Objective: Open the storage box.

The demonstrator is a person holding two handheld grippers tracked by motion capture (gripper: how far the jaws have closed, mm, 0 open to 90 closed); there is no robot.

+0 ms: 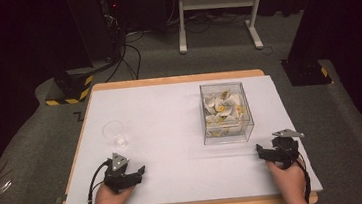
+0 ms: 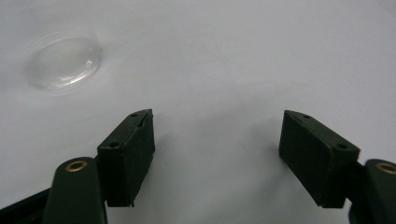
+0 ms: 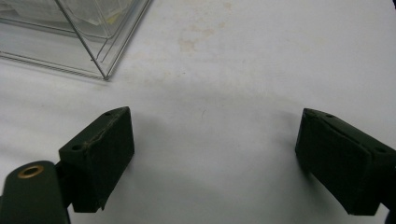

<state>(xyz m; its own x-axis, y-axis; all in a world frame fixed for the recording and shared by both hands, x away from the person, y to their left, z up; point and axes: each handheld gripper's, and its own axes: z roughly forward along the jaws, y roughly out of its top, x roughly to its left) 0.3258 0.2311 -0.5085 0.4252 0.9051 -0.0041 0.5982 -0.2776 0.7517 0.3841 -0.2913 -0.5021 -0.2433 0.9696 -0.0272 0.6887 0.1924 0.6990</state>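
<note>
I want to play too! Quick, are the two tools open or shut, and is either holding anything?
Left tool: open, holding nothing.
Right tool: open, holding nothing.

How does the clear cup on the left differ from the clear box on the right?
The clear cup is round and small; the clear box is square-sided and much larger. The cup looks empty, while the box is packed with white and yellow pieces. The cup stands ahead of the left tongs, the box ahead of the right tongs. Both are transparent, stand on the white table cover, and neither is touched by the open tongs.
</note>
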